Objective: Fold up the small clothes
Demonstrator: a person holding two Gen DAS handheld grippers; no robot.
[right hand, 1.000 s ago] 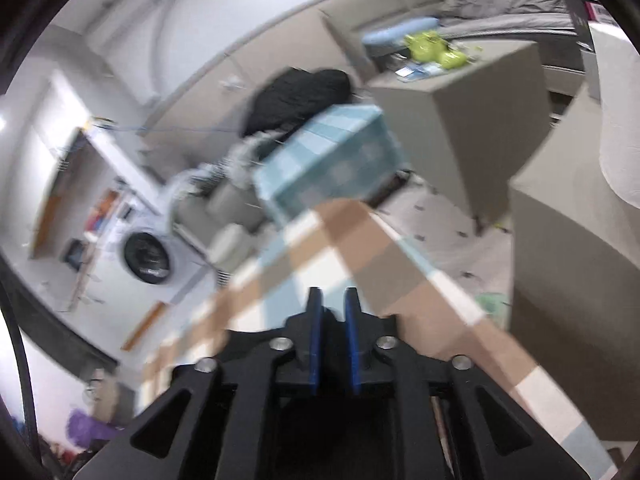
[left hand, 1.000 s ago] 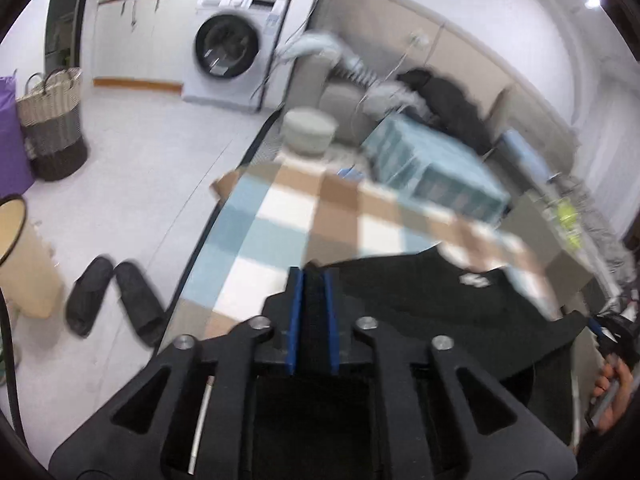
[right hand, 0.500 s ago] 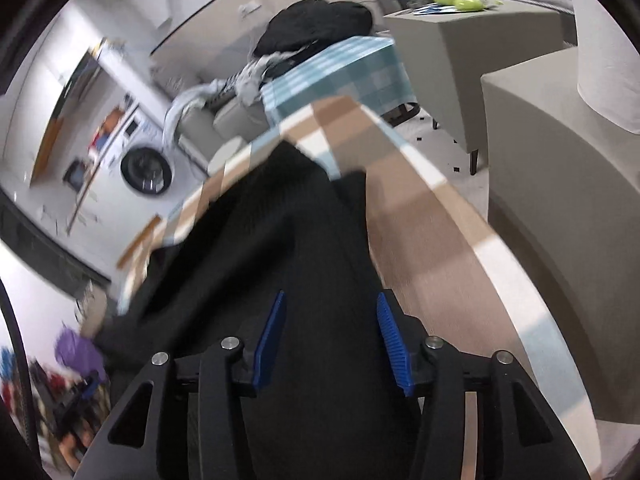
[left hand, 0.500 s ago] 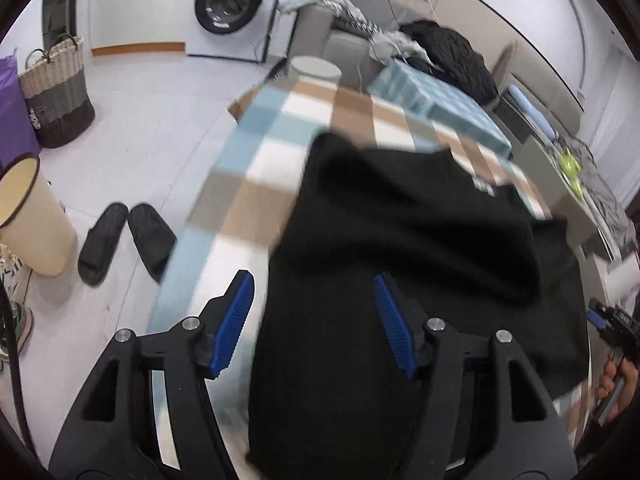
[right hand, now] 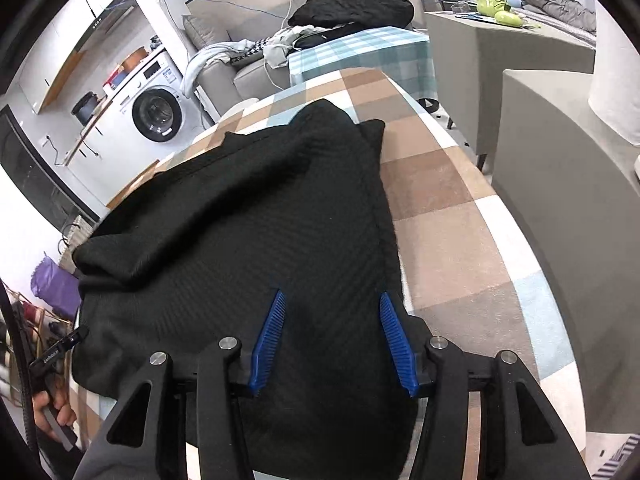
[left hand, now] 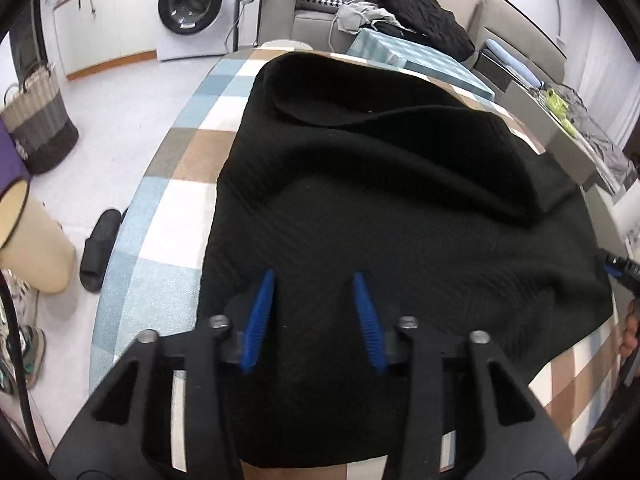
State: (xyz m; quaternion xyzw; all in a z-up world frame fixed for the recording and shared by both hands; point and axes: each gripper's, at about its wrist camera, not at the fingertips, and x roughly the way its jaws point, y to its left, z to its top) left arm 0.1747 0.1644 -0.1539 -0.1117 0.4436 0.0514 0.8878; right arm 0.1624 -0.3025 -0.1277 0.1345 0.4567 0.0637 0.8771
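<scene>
A black knit garment (left hand: 380,208) lies on the checked table (left hand: 176,184), its far part doubled back over the near part in a loose fold. It also shows in the right wrist view (right hand: 256,232). My left gripper (left hand: 312,280) is open just above the garment's near left edge, holding nothing. My right gripper (right hand: 332,300) is open above the garment's near right edge, holding nothing. The right gripper's tip (left hand: 618,266) shows at the far right of the left wrist view.
A cream bin (left hand: 28,240), a slipper (left hand: 98,248) and a woven basket (left hand: 38,128) stand on the floor to the left. A washing machine (left hand: 192,8) and a sofa with clothes (left hand: 416,20) are behind. Grey cabinets (right hand: 560,168) flank the table's right side.
Both grippers were shut on the garment and carried it forward; they opened and let it drop. Both have since drawn back toward the near edge, and the garment lies folded.
</scene>
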